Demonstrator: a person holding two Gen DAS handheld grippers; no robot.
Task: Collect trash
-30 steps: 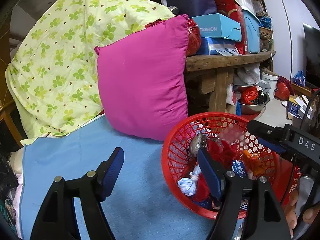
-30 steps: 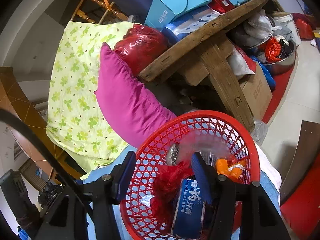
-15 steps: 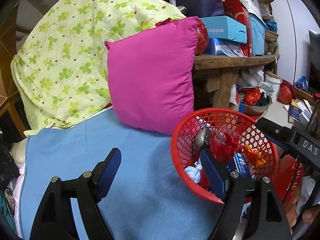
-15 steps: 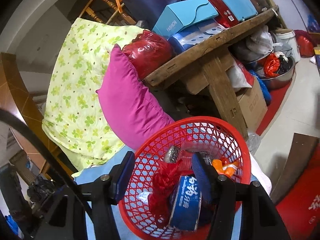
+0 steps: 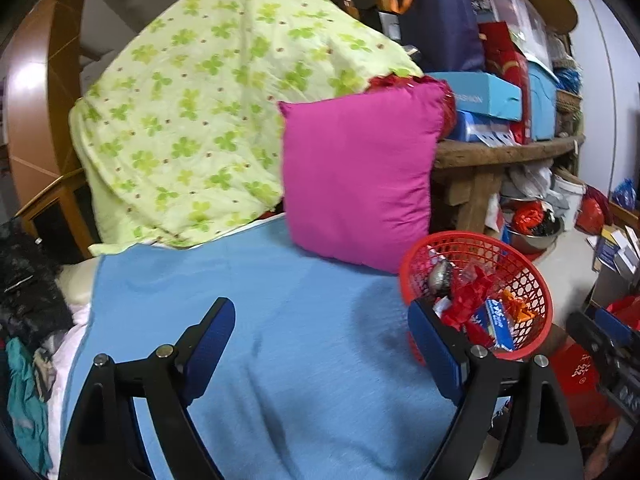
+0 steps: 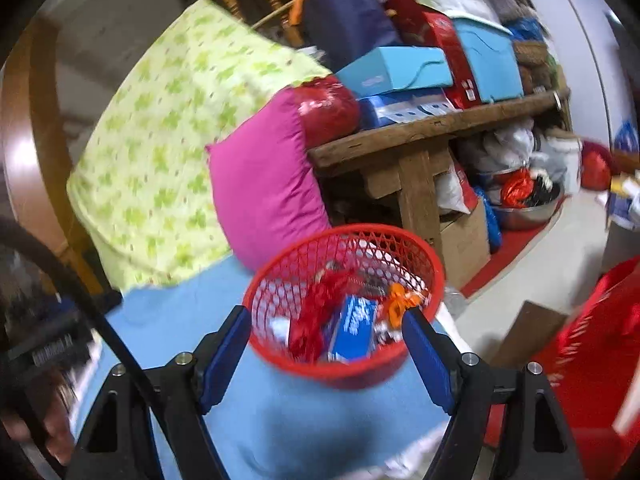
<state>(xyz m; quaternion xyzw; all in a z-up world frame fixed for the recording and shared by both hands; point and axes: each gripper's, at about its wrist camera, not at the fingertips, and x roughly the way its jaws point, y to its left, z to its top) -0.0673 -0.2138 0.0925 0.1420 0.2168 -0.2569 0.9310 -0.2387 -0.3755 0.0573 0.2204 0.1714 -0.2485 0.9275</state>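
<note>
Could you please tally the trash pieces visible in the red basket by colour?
Red wrapper: 1
Blue box: 1
Orange wrapper: 1
Silver foil: 1
White scrap: 1
Total: 5 distinguishable; more may lie hidden in the red basket.

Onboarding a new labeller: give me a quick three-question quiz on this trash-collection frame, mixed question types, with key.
1. True or false: the red basket already holds trash.
2. What leans right behind the basket? A) pink pillow B) metal bowl C) blue box
3. Fill in: the basket rests on a ____ cloth.

Key: 1 true; 2 A; 3 blue.
</note>
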